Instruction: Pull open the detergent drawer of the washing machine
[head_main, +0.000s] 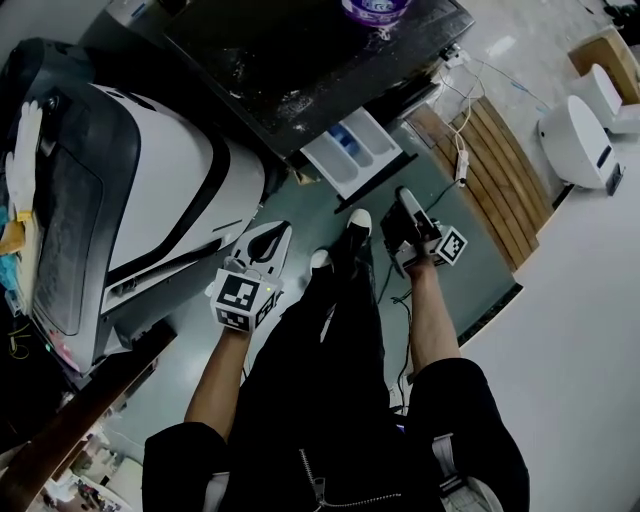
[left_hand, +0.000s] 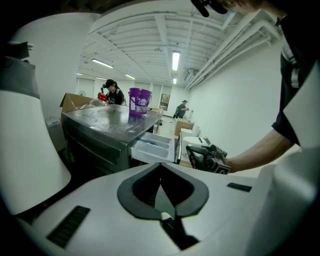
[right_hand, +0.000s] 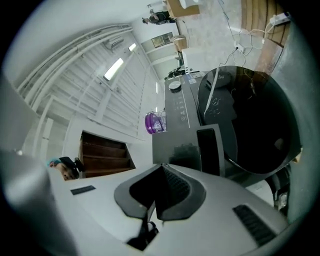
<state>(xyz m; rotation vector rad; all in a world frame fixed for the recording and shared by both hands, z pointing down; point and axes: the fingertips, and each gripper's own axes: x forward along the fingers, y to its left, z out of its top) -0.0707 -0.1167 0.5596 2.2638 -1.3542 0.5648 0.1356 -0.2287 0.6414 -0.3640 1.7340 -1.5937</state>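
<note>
Since the detergent drawer (head_main: 352, 152) already juts open from the washing machine (head_main: 300, 60), with left gripper (left_hand: 160, 167) and right gripper (right_hand: 161, 167) both pinched shut on nothing (right one nearer), a careless swing could knock it shut

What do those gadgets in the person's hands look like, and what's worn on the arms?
The left hand-held gripper and right hand-held gripper each have a smooth white shell and two dark grey pads tapering to a point. Each carries a cube of black-and-white square markers. The sleeves are short and black, leaving the forearms bare.
</note>
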